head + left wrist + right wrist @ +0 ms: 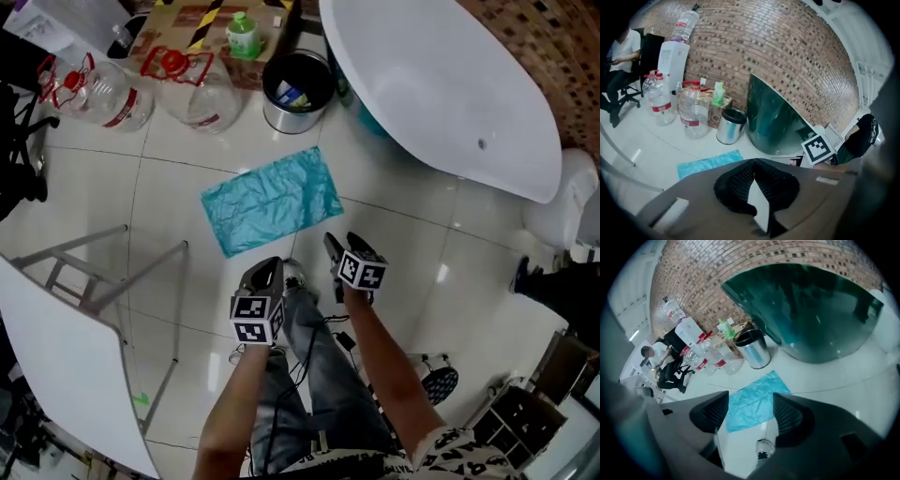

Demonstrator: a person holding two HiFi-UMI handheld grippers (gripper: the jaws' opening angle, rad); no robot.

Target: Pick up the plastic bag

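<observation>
While the person stands over the white tiled floor point(422, 272), both tools hang above it, side by side.
Plastic bag point(272, 200): turquoise, crinkled, lying flat on the floor just ahead of both tools; neither touches it.
Left gripper point(266, 275): tongs pressed together, nothing between them.
Right gripper point(345, 246): tongs spread and empty; the bag shows through the gap, farther off.
Metal bin point(298, 91): upright beyond the bag, near it, apart from it.
Water jugs point(202, 89): clear, red-handled, left of the bin.

Plastic bag point(272, 200) turquoise; bin point(281, 120) silver; wall point(778, 51) brown brick; floor tiles point(403, 244) white
</observation>
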